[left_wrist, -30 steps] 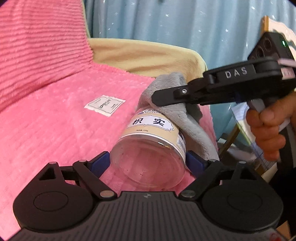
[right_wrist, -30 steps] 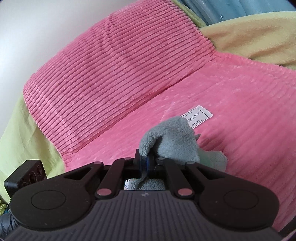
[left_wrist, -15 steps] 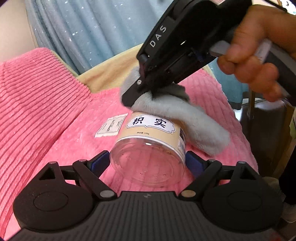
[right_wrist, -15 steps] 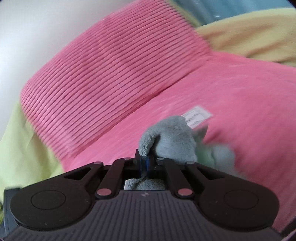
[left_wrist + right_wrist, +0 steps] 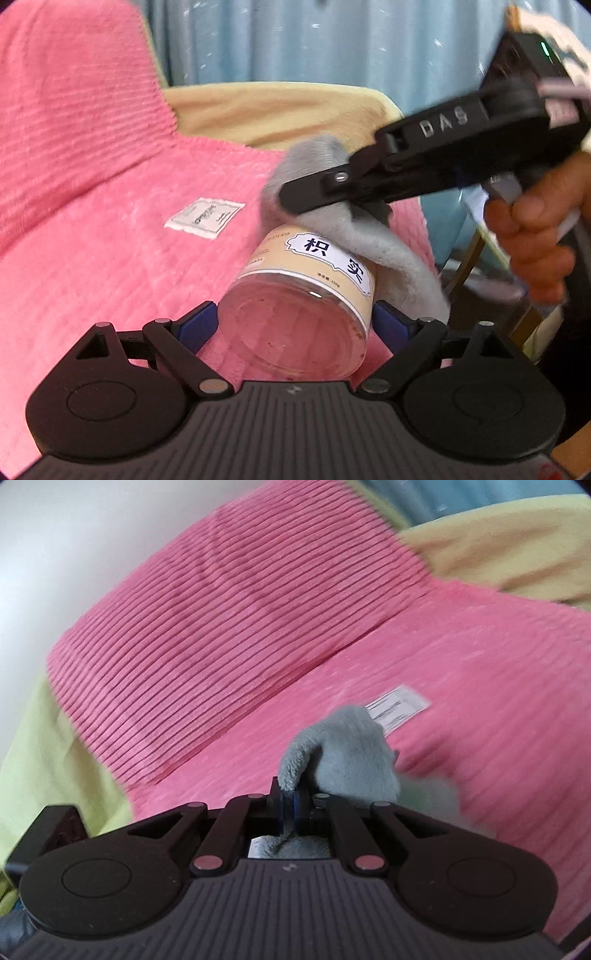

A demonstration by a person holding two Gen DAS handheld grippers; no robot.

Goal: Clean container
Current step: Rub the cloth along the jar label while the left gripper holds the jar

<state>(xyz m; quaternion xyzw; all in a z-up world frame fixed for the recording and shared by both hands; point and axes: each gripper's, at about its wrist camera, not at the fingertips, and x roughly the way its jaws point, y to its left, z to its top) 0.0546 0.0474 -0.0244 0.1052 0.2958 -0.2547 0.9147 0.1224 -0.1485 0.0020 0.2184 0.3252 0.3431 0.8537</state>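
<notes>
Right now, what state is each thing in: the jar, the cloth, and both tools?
Jar: tilted, clamped between the left tool's blue pads, specks inside.
Grey cloth: draped over the jar's upper side, pinched by the right tool.
Left tool: shut on the jar.
Right tool: shut on the cloth.

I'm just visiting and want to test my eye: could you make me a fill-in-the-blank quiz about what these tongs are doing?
1. The left tongs clamp a clear ____ with a beige label.
2. The right tongs pinch a grey ____.
3. The cloth lies against the jar near its ____.
4. The blanket behind is coloured ____.

Missing words: jar; cloth; label; pink
</notes>
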